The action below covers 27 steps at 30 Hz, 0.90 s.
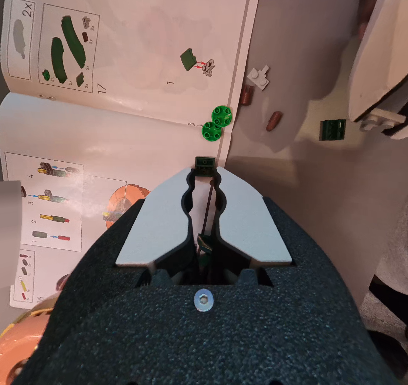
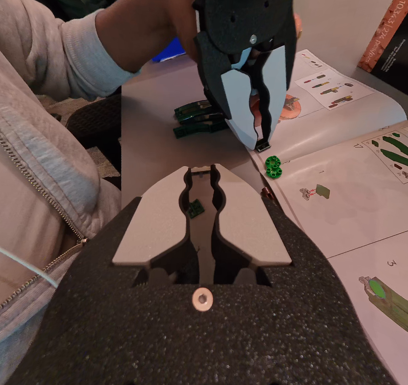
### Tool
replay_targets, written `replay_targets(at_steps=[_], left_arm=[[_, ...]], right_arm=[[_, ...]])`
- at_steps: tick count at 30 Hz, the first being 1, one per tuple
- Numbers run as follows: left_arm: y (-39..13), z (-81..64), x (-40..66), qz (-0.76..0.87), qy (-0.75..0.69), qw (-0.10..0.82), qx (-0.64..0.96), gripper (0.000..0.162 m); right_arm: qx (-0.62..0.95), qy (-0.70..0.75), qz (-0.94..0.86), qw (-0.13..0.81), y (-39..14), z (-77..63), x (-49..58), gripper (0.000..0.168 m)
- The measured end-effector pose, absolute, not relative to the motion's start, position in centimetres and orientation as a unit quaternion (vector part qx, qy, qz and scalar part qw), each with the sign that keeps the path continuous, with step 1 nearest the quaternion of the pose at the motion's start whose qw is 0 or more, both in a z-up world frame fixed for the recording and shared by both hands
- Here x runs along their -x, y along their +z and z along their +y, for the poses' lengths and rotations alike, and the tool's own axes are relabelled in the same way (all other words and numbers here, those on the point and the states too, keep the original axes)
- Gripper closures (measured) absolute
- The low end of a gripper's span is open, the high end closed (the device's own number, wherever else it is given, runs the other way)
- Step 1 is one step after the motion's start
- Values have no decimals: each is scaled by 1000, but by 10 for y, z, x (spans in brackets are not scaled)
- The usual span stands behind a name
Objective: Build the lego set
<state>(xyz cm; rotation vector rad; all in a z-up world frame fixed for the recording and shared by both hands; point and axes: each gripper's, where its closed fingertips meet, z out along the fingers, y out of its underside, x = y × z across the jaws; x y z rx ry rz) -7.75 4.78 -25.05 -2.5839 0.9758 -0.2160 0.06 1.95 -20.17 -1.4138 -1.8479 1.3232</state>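
2 grippers (image 1: pixel 204 169) (image 2: pixel 201 169), 2 round green plates (image 1: pixel 216 124)

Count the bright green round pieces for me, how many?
2. Both bright green round pieces lie overlapping at the edge of the instruction booklet, just ahead of the left gripper. More could be hidden.

The grey table (image 2: pixel 154 153) carries an open instruction booklet (image 2: pixel 331 209), dark green curved pieces (image 2: pixel 196 118), and apparently brown studs (image 1: pixel 273 120).
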Motion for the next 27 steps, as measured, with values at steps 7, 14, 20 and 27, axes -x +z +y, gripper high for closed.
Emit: replay_targets(at_steps=[7, 14, 20, 27], left_arm=[[-224, 38, 61, 267, -132, 357, 886, 148], [-216, 33, 69, 222, -110, 407, 879, 148], [-229, 43, 79, 254, -77, 368, 891, 147], [-244, 41, 79, 284, -94, 334, 894, 148]], right_arm=[[524, 530, -619, 249, -190, 28, 6, 152], [459, 713, -483, 219, -138, 31, 6, 153], [442, 727, -480, 217, -127, 30, 13, 153], [502, 456, -680, 278, -170, 52, 34, 153]])
